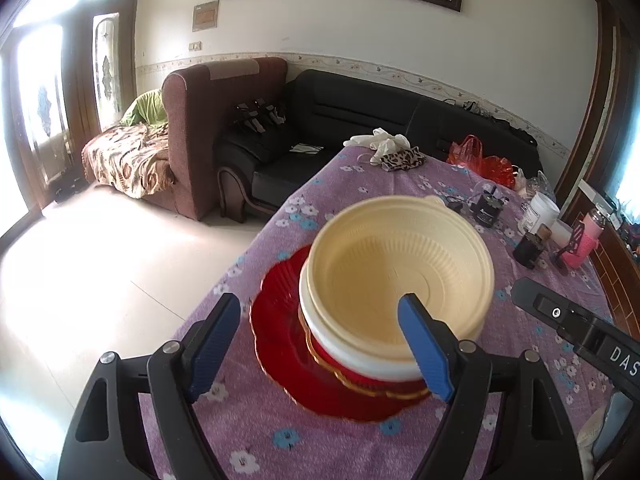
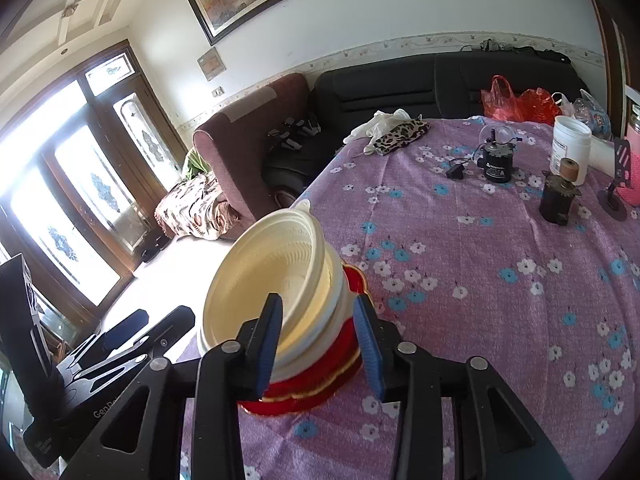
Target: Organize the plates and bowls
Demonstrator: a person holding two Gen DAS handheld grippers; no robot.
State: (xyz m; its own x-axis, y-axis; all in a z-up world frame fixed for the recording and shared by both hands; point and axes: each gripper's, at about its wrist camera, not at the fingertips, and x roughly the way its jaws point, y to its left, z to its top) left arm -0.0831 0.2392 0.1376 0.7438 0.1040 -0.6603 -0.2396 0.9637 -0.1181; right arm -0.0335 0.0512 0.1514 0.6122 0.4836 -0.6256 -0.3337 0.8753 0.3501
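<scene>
stack: cream bowl (image 1: 400, 268) sat atop white bowl (image 1: 352, 356), red bowls, red plate (image 1: 280, 344), on the purple tablecloth (image 2: 460, 280).
left gripper (image 1: 320, 352): fingers wide, holding nothing.
right gripper (image 2: 320, 344): jaws narrower, probably clear of the rim.
step: stacking looked done.
next: back both off without nudging.

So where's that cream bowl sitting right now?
The cream bowl tops a stack of a white bowl and red dishes on the red plate, near the left edge of the purple flowered tablecloth.

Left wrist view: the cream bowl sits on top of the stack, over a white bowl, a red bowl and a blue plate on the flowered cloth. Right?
Not quite. The plate is red, not blue, as the left wrist view shows. The cream bowl does top the stack, over the white bowl and red bowl, on the flowered cloth.
</scene>
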